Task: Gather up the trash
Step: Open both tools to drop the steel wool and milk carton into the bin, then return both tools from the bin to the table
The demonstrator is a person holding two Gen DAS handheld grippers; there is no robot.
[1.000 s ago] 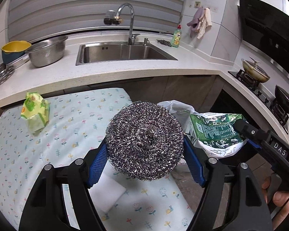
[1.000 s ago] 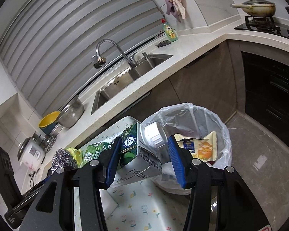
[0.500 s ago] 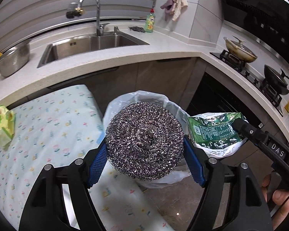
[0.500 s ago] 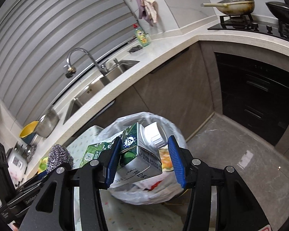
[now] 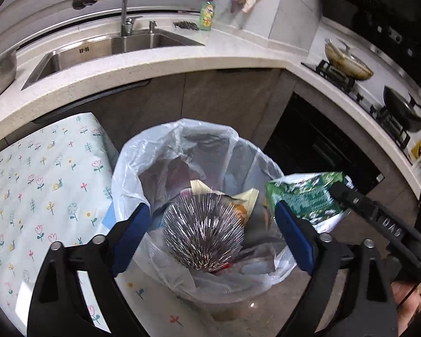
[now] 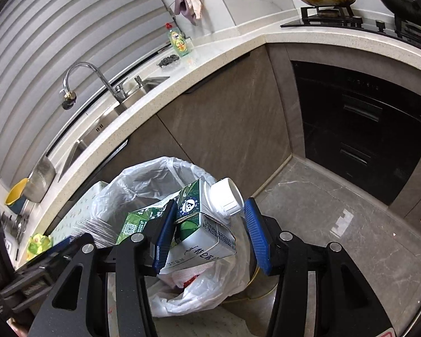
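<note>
My left gripper (image 5: 213,230) is open above the trash bin lined with a white plastic bag (image 5: 143,168). The steel wool scrubber (image 5: 203,227) is blurred, free of the blue pads and dropping into the bin, where snack wrappers lie. My right gripper (image 6: 207,230) has its jaws spread beside the bin (image 6: 143,179). The green milk carton with a white cap (image 6: 202,224) leans against the left pad with a gap to the right pad. The carton also shows in the left wrist view (image 5: 306,196).
A table with a floral cloth (image 5: 42,185) stands left of the bin, with a green packet (image 6: 38,244) on it. Behind run the counter with sink (image 5: 103,50), faucet and dish soap (image 5: 207,16). Stove with pans (image 5: 348,64) and a dark oven are at right.
My left gripper swung from over the table to over the bin, opened and let the steel wool go. My right gripper's jaws widened and the carton tilted between them.
</note>
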